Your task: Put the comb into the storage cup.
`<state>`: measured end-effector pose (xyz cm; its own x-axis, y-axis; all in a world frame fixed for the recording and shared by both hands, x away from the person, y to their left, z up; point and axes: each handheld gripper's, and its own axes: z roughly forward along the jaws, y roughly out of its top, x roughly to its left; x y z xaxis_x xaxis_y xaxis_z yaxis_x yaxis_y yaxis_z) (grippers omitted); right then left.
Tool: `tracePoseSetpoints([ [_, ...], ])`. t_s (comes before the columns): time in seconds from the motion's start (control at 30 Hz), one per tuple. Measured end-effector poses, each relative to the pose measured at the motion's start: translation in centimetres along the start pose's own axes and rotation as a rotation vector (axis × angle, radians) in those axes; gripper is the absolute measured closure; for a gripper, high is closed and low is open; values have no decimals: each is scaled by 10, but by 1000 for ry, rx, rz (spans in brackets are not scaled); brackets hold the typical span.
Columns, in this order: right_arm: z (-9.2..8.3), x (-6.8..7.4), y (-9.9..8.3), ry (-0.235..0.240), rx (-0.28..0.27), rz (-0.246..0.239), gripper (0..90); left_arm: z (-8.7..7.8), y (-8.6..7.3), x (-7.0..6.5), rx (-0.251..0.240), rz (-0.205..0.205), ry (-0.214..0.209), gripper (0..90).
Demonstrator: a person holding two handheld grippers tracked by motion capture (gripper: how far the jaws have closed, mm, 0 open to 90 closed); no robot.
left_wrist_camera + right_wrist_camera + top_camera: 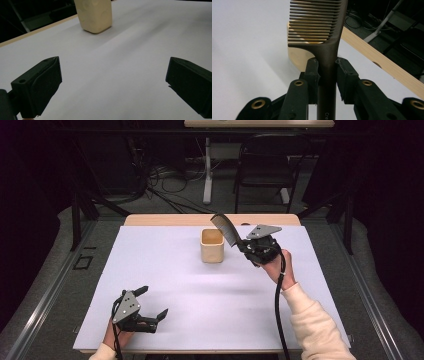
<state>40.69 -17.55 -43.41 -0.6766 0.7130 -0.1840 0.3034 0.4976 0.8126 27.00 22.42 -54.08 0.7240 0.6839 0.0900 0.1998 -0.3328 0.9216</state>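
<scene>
A dark comb (224, 228) is clamped by its handle in my right gripper (246, 245), held in the air just right of a cream cup (212, 246) that stands upright at the middle back of the table. In the right gripper view the comb (322, 30) rises between the two pads (313, 75), teeth to the left, with the cup (298, 56) behind it. My left gripper (151, 306) rests near the table's front left, jaws wide apart with nothing between them. In the left gripper view its fingers (37, 86) frame bare table, with the cup (95, 15) far ahead.
A white sheet (165, 285) covers the wooden table (165, 219). Beyond the far edge stand a black chair (265, 165), a table leg (207, 170) and loose cables on the floor. Dark frame posts stand at both sides.
</scene>
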Motion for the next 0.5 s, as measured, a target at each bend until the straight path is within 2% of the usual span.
tracePoseSetpoints([
  [0.5,17,0,11,21,-21,0,722,-1,0,0,0,5,4,4],
])
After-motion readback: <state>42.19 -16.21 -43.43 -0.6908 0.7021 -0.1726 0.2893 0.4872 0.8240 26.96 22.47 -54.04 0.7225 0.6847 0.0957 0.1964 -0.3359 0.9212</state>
